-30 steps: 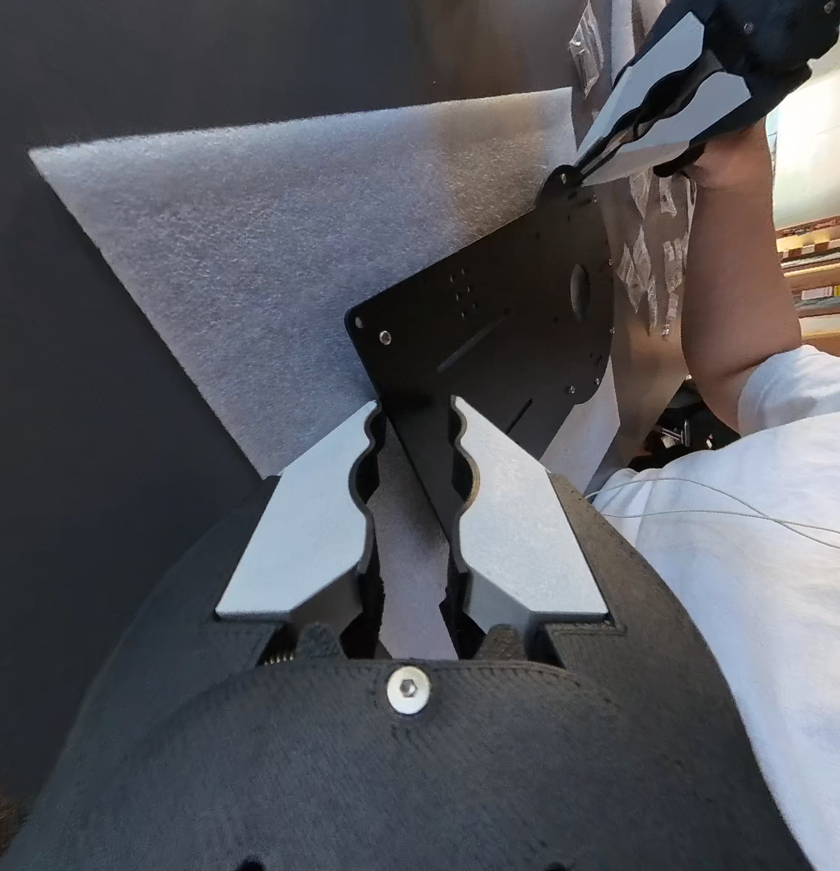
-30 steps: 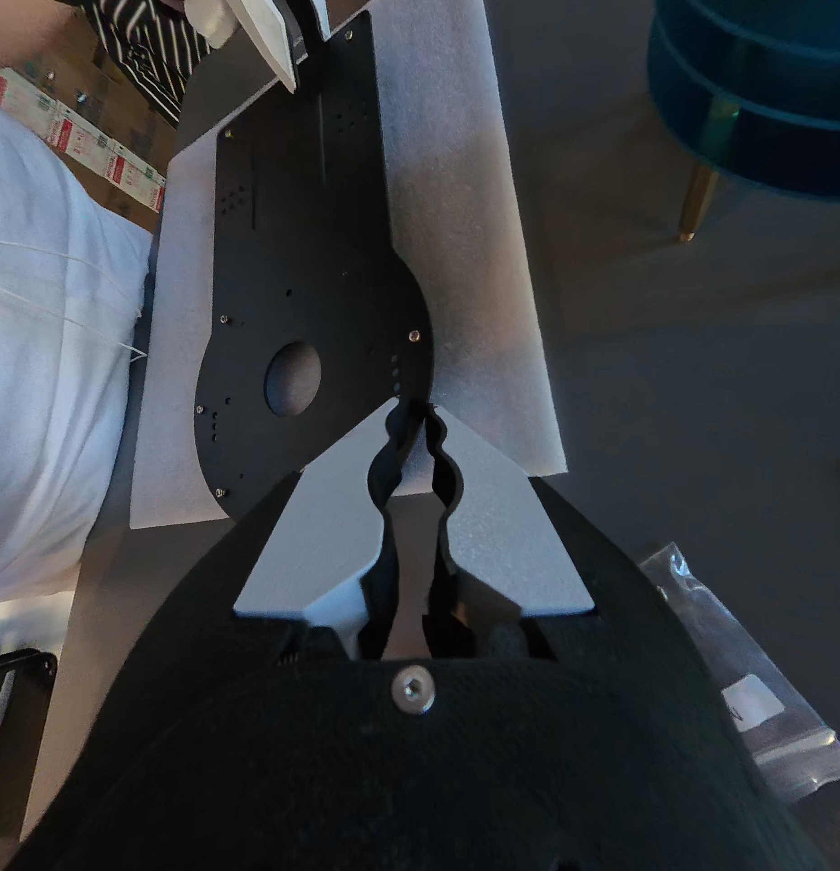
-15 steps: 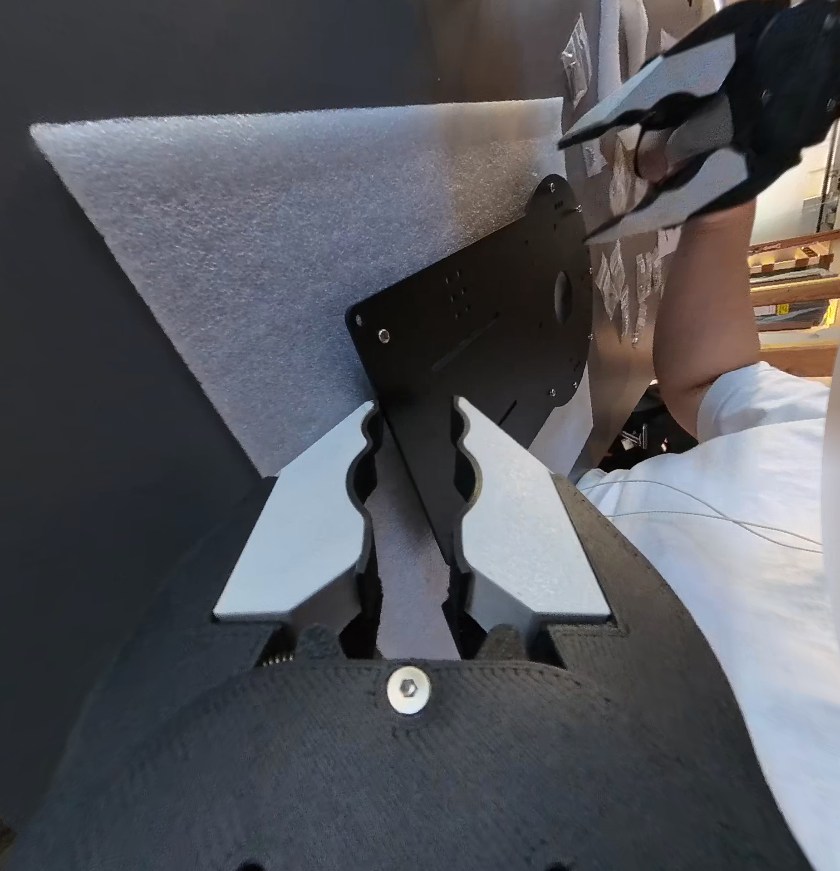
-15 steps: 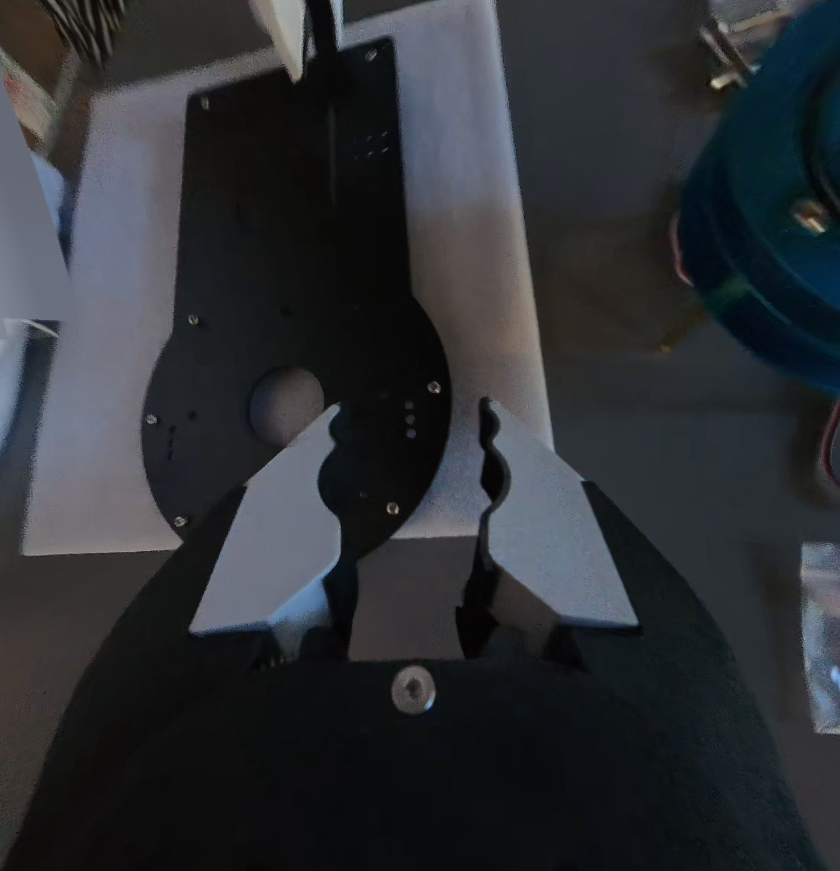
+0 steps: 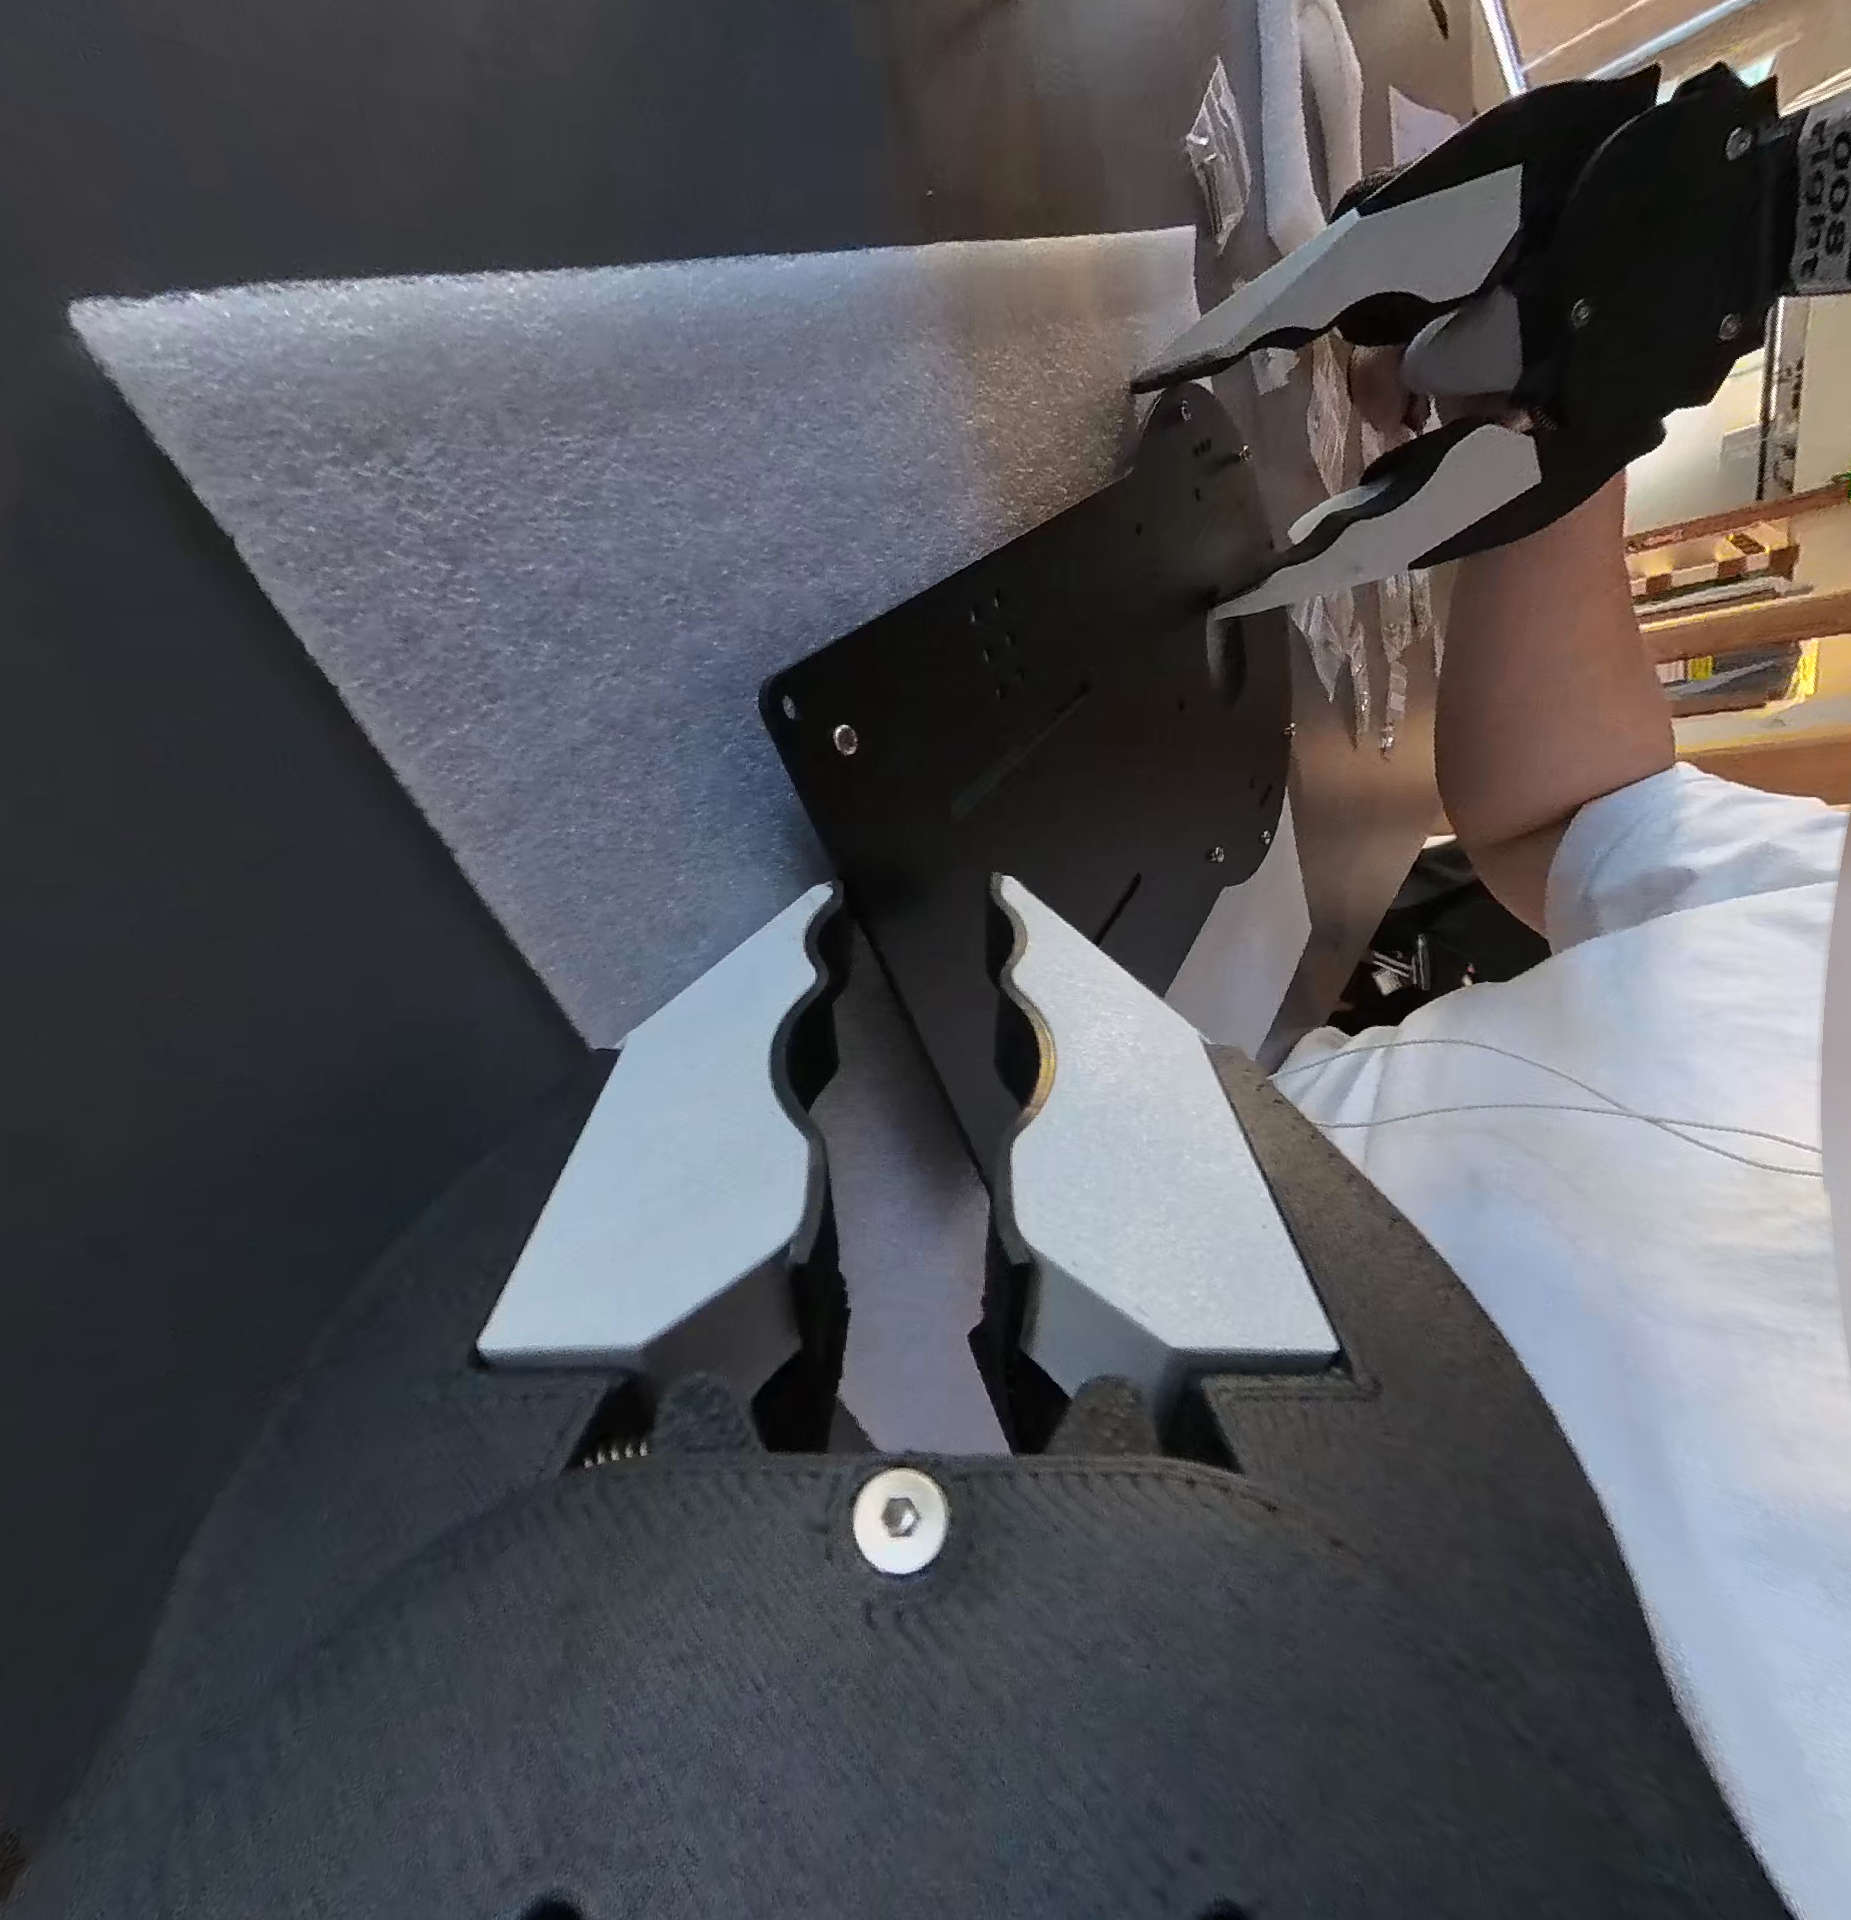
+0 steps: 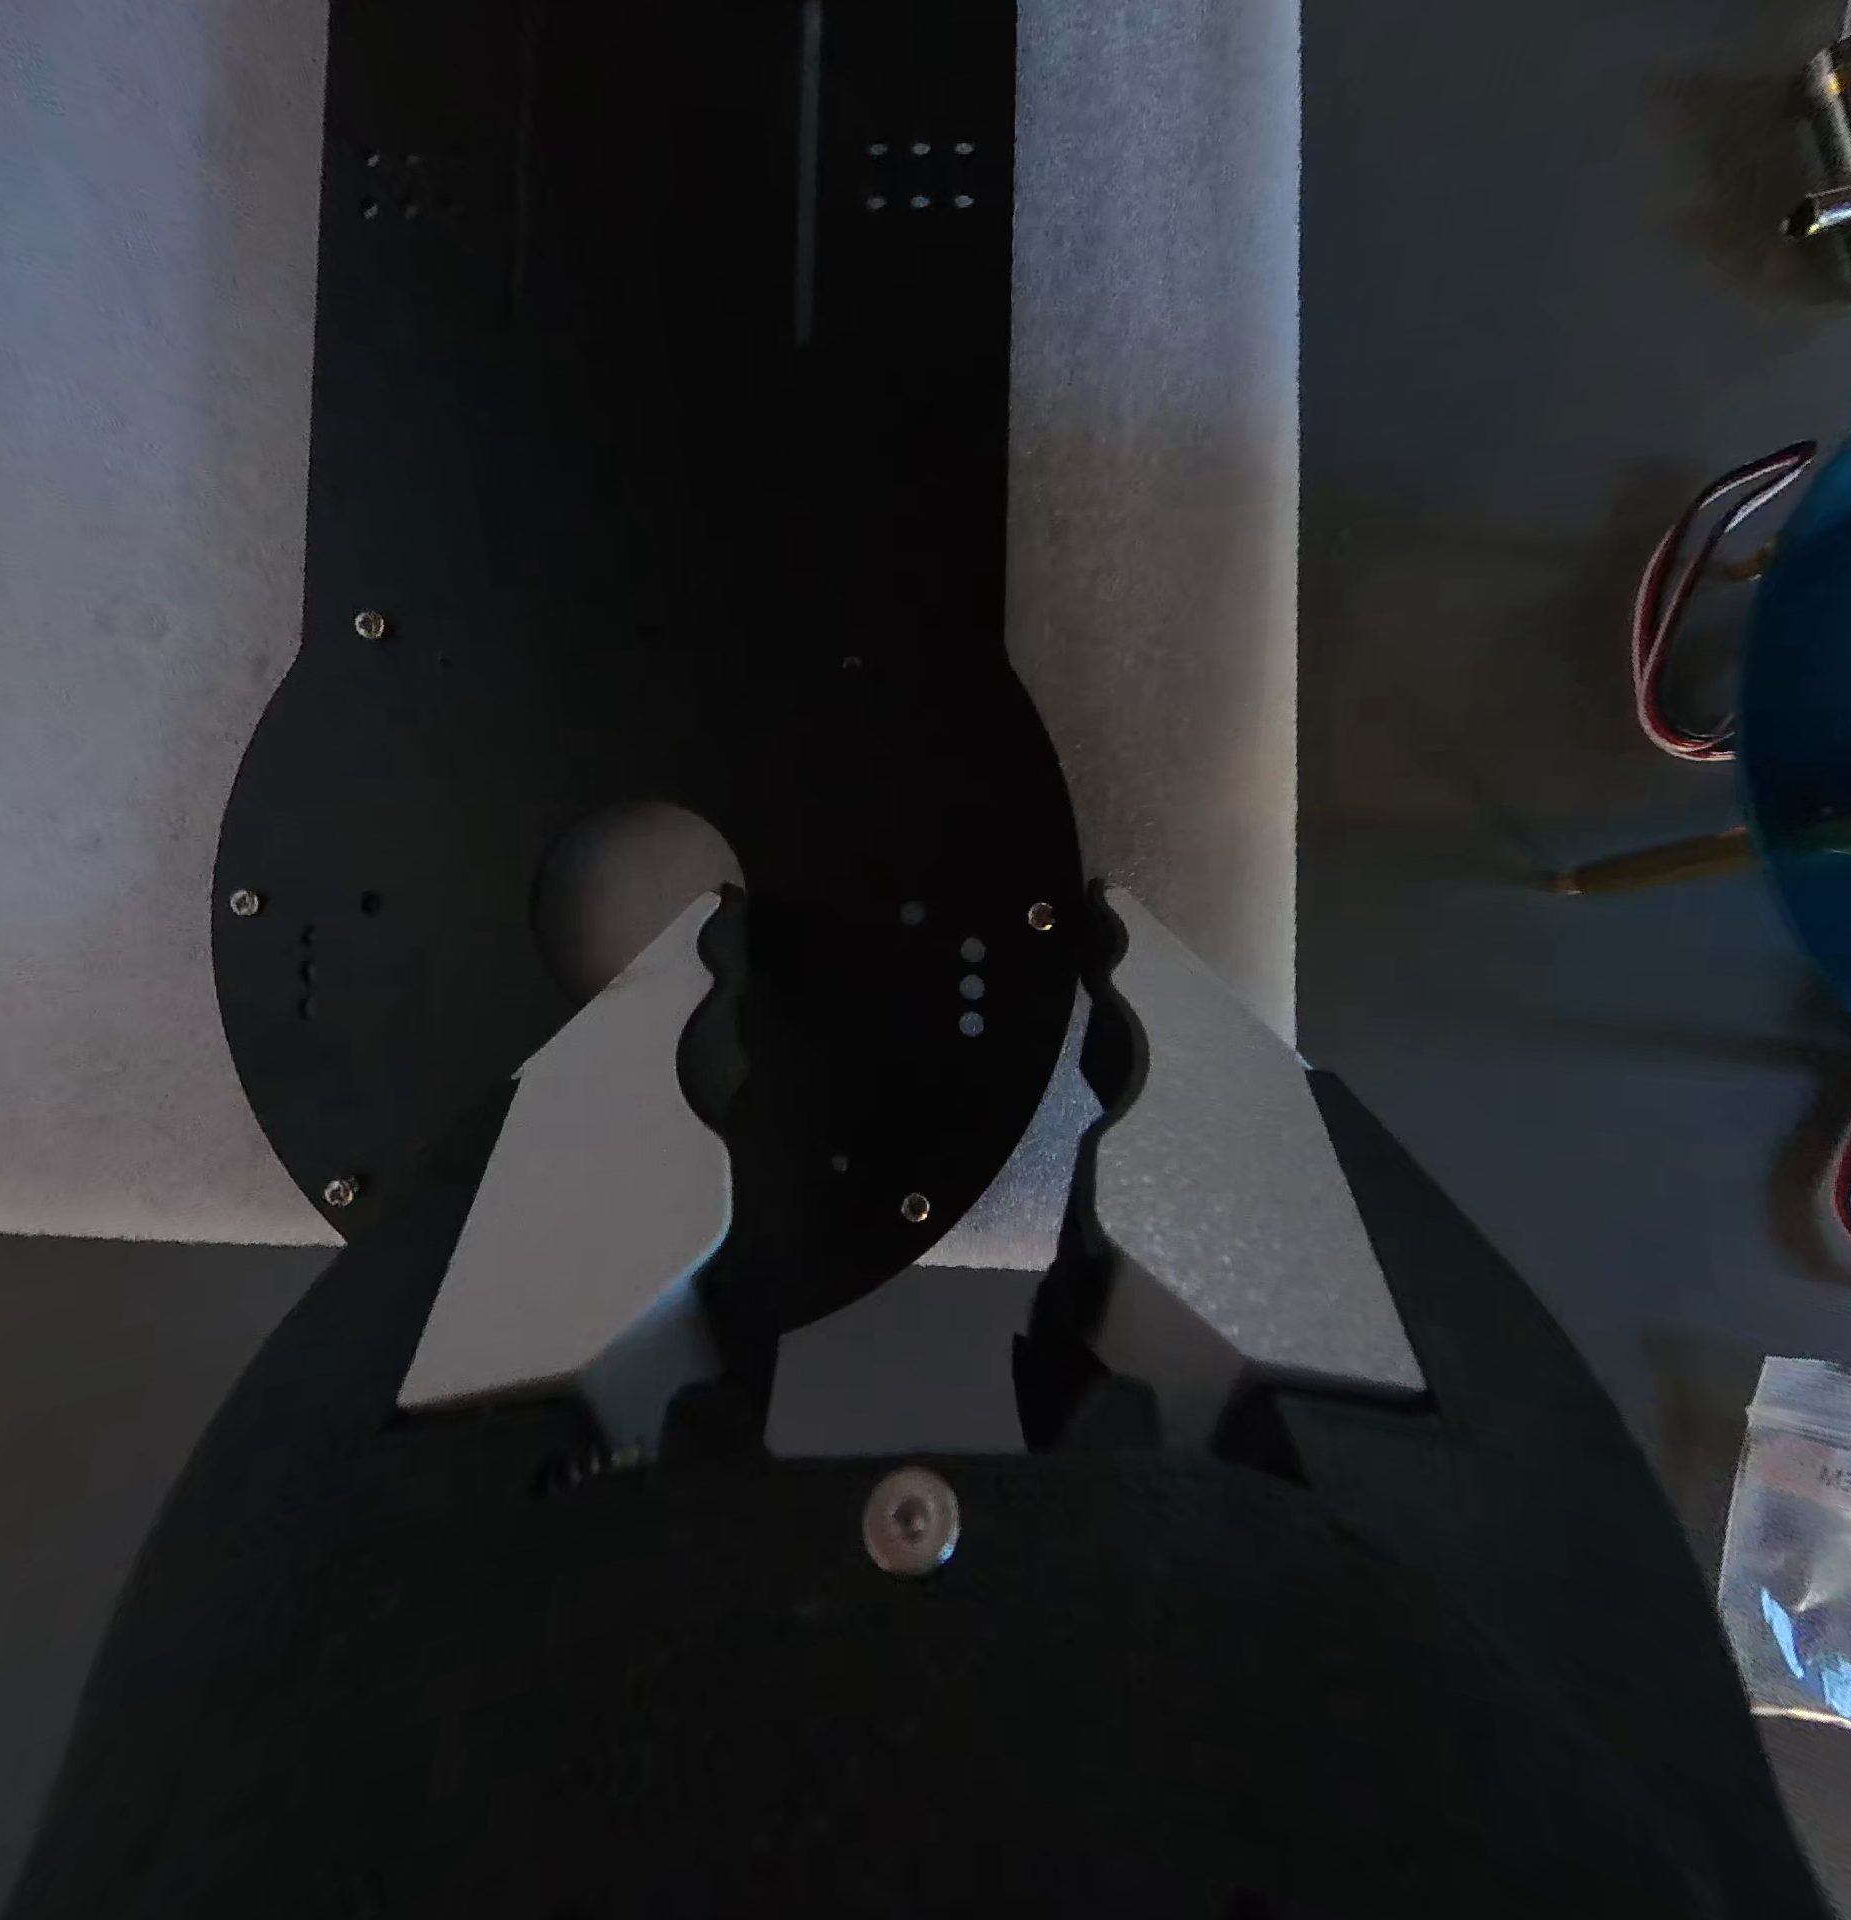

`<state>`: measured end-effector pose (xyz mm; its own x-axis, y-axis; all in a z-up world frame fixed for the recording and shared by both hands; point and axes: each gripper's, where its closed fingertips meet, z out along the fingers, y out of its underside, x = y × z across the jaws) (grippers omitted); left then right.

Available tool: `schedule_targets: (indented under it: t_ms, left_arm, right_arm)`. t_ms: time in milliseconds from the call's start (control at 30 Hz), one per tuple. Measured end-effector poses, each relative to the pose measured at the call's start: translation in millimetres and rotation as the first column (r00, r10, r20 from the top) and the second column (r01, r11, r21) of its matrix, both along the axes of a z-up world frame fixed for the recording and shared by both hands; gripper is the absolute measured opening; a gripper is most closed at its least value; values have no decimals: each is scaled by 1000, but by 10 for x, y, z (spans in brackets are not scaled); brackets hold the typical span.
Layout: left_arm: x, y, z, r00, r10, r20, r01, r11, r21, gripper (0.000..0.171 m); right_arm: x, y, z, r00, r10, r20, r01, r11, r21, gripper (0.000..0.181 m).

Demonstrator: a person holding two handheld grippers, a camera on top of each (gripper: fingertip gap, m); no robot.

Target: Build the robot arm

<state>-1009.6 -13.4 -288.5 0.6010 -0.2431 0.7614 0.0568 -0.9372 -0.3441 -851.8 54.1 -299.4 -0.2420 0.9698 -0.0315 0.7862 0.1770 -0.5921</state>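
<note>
A flat black plate [image 5: 1056,748] with a round end, a large hole and small screws lies over a white foam sheet [image 5: 588,520]. My left gripper [image 5: 916,904] has the plate's straight end between its fingers, the jaws a little apart around that edge. My right gripper [image 6: 916,899] is open and empty, just above the plate's round end [image 6: 692,623], one finger over the hole, the other at the rim. The right gripper also shows in the left wrist view [image 5: 1181,499], open at the plate's far end.
A blue round chassis [image 6: 1825,831] with red and white wires and a gold standoff [image 6: 1648,873] sits right of the foam [image 6: 121,623]. A clear bag of small parts [image 6: 1804,1548] and metal pieces [image 6: 1846,208] lie nearby. A person's arm and white shirt [image 5: 1523,1247] are close. One gripper's finger ends stand about 20 cm off the other's.
My right gripper has opened and let go of the plate's round end, then moved forward over it. My left gripper has kept its place at the other end.
</note>
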Motion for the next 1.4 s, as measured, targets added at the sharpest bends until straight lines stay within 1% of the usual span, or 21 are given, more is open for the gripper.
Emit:
schedule_targets:
  t_ms: [100,267,500,600,667,733,800,900,1067,1300,1400]
  left_arm:
    - [-2,-7,1,1000,4,3,-4,1000,-4,24]
    - [5,-26,27,1000,0,25,1,999,-34,30]
    - [-4,-61,77,1000,-18,17,20,988,-153,43]
    - [-73,-58,112,999,-28,-31,22,985,-171,39]
    - [-123,3,233,1000,-3,-23,0,989,-146,34]
    - [-197,48,312,999,12,-39,-17,993,-116,34]
    - [-303,74,280,996,22,-88,-31,995,-100,36]
    - [-336,139,265,997,55,-59,-59,997,-55,38]
    - [-353,122,66,990,37,-136,-41,999,-31,47]
    - [-360,137,61,994,63,-85,-66,997,-33,44]
    - [-360,141,58,994,65,-85,-68,997,-30,43]
  right_arm:
    - [-11,-1,11,1000,-4,-3,4,1000,1,63]
    - [-19,-7,9,1000,-8,-28,8,1000,-12,63]
    - [-26,-16,18,998,-9,-58,9,1000,-1,63]
    - [-26,-21,16,998,-7,-60,8,1000,7,63]
    - [-30,-18,19,998,-9,-63,9,1000,13,62]
    - [-33,-17,20,998,-9,-58,10,1000,19,63]
    - [-37,-16,21,998,-9,-55,10,1000,22,62]
    - [-40,-15,19,999,-6,-48,7,1000,25,62]
    - [-45,-15,20,999,-1,-41,2,999,34,62]
    - [-51,-15,27,999,-1,-46,3,999,43,62]
    - [-53,-16,30,999,3,-43,-1,999,53,62]
